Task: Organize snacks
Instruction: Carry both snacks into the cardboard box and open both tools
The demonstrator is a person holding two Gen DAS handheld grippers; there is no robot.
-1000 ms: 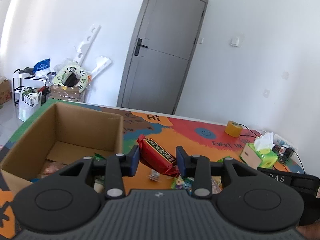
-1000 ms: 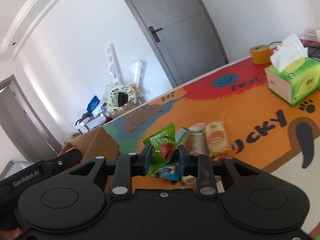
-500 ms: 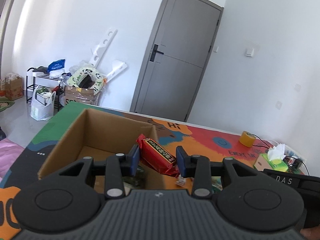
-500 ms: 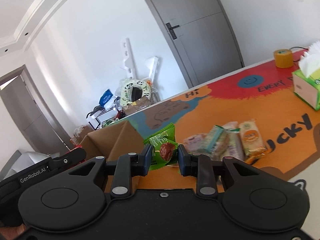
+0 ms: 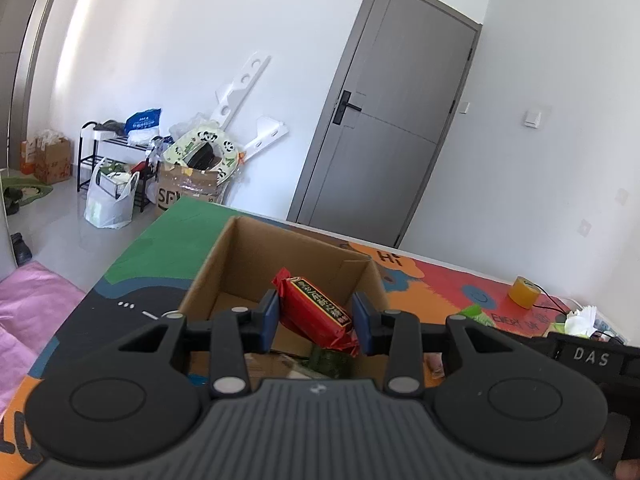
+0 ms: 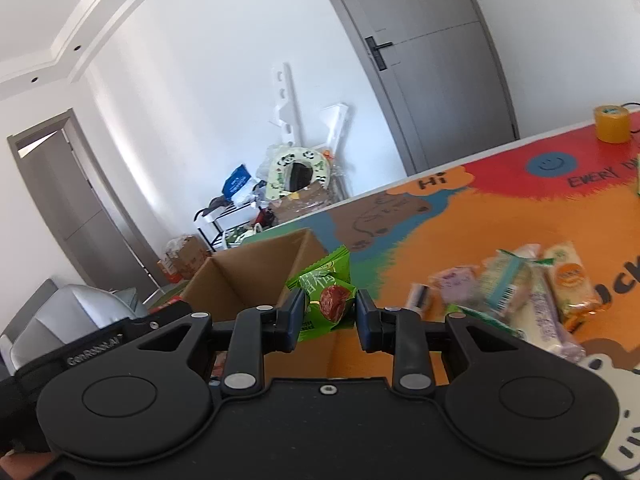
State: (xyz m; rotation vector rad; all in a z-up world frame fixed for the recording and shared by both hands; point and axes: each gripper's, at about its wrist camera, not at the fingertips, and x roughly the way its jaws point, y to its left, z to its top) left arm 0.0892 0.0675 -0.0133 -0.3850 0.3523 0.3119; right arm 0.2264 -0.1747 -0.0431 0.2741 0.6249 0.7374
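My left gripper (image 5: 315, 322) is shut on a red snack packet (image 5: 316, 312) and holds it over the open cardboard box (image 5: 248, 256). A dark green packet (image 5: 330, 362) lies in the box below it. My right gripper (image 6: 328, 314) is shut on a green snack packet with a red date picture (image 6: 326, 292), just right of the same box (image 6: 244, 280). Several loose snack packets (image 6: 520, 292) lie on the colourful table mat (image 6: 460, 232) to the right.
A yellow tape roll (image 5: 523, 290) (image 6: 611, 123) stands at the far side of the table. A tissue box (image 5: 576, 322) sits at the right edge. The left gripper body (image 6: 100, 344) shows at lower left in the right wrist view. Clutter and a shelf (image 5: 116, 148) stand by the wall.
Both grippers moved left with their packets. The left one now hangs over the box opening; the right one has come up beside the box, leaving the snack pile to its right.
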